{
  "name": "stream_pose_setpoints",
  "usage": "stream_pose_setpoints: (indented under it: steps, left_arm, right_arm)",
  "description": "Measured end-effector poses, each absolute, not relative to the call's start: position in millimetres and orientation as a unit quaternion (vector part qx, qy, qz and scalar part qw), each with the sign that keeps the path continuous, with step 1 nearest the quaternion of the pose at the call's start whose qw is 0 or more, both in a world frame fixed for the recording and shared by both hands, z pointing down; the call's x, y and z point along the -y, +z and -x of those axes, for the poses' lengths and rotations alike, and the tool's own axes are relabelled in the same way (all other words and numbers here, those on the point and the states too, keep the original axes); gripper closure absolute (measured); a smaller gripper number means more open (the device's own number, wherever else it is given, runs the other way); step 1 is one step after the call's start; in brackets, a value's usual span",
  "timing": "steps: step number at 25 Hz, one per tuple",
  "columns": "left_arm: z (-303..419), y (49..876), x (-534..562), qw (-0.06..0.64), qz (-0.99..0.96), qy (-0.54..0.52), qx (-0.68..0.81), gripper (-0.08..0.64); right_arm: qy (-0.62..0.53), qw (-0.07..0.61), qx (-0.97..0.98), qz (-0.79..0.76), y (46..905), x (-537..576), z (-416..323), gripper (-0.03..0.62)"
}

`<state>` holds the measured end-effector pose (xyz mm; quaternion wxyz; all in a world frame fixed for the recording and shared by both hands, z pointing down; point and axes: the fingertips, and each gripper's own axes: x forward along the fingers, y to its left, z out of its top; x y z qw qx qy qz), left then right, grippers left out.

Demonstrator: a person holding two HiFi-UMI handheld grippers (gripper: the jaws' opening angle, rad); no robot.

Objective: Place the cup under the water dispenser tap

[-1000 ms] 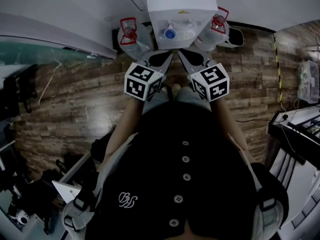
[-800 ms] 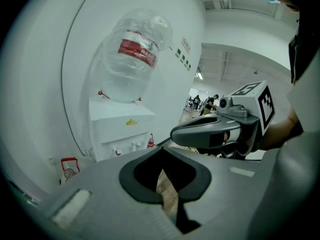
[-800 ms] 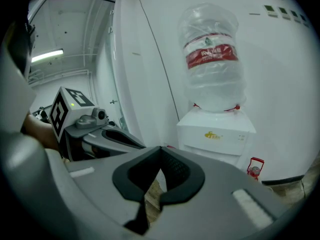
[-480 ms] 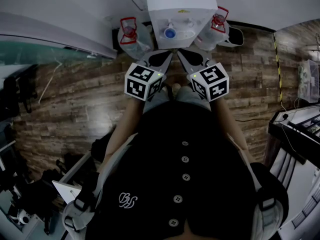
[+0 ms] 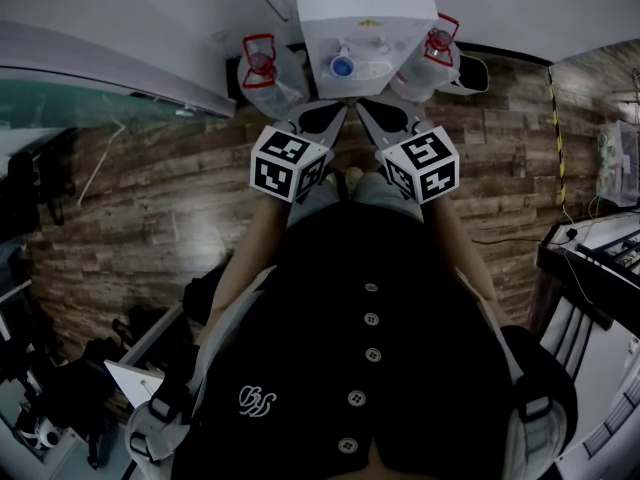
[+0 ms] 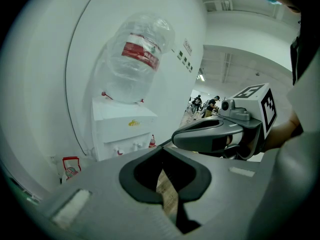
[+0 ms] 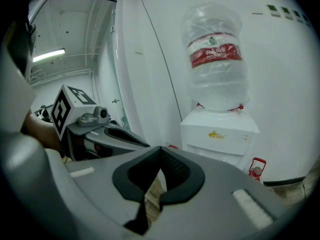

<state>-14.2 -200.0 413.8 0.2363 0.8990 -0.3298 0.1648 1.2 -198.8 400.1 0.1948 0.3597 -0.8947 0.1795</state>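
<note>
A white water dispenser stands straight ahead, a blue tap on its front and a big clear bottle with a red label on top. I find no cup in any view. My left gripper and right gripper are held side by side just before the dispenser, their marker cubes towards me. In the left gripper view the left gripper has its tips together with nothing between them. The right gripper in its own view is likewise shut and empty. Each gripper view shows the other gripper beside it.
Two spare water bottles with red handles lie on the wooden floor, one at the dispenser's left and one at its right. A desk with equipment is at the far right. Dark gear sits at the lower left.
</note>
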Motion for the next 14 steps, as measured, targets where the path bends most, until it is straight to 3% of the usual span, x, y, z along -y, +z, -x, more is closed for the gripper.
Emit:
stream_pose_setpoints:
  steps: [14]
  left_arm:
    - [13.0,416.9,195.8,0.237,-0.901,0.168,0.323,0.563]
  right_arm:
    - [0.18,0.203,0.895,-0.356,402.0,195.2,1.9,0.592]
